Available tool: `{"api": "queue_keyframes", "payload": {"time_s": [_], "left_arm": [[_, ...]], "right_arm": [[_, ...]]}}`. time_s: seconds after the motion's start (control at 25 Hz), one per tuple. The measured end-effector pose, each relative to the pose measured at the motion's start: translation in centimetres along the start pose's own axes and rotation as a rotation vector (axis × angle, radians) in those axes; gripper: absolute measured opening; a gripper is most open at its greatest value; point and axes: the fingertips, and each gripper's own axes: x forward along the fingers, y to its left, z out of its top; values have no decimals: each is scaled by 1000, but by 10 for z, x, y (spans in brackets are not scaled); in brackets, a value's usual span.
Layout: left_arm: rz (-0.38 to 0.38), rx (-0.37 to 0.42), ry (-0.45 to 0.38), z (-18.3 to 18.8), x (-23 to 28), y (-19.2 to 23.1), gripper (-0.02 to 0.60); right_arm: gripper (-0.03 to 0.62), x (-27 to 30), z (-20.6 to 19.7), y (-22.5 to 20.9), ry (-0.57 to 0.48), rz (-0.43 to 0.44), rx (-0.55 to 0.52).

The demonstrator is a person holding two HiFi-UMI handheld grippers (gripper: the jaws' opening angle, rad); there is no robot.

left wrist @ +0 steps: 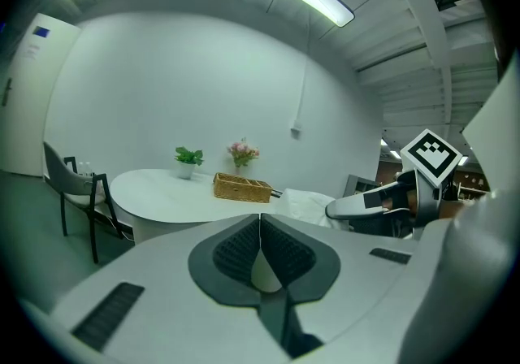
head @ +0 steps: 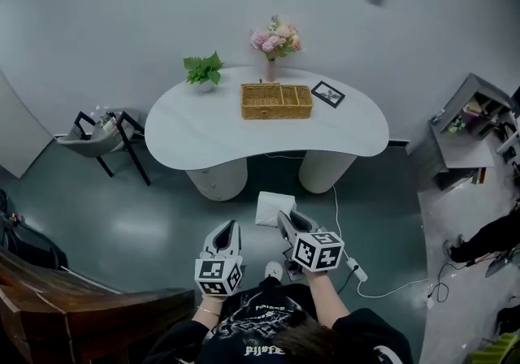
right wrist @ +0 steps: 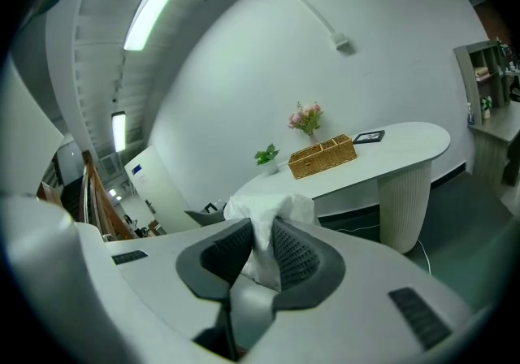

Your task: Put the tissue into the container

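Note:
A white tissue [head: 275, 208] hangs from my right gripper [head: 283, 219], which is shut on it; in the right gripper view the tissue [right wrist: 268, 220] bulges out between the dark pads. My left gripper [head: 230, 228] is held beside it, shut with nothing in it; its pads [left wrist: 280, 253] meet in the left gripper view, where the tissue [left wrist: 305, 204] also shows. The woven basket container [head: 276, 101] stands on the white oval table [head: 203, 135], well ahead of both grippers. The same basket [right wrist: 323, 156] appears far off in the right gripper view.
On the table stand a green plant [head: 203, 70], a vase of pink flowers [head: 275, 41] and a small framed picture [head: 327, 94]. A chair [head: 101, 135] is at the left, a shelf unit [head: 471, 127] at the right. A white cable [head: 382, 285] lies on the floor.

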Motion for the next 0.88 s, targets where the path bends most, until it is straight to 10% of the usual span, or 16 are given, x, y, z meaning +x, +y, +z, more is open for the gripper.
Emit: {"api": "queue_keyframes", "payload": {"time_s": [0.88], "left_arm": [[48, 3, -6, 13, 103, -34, 26]], "right_arm": [[102, 34, 56, -76, 32, 55, -14]]}}
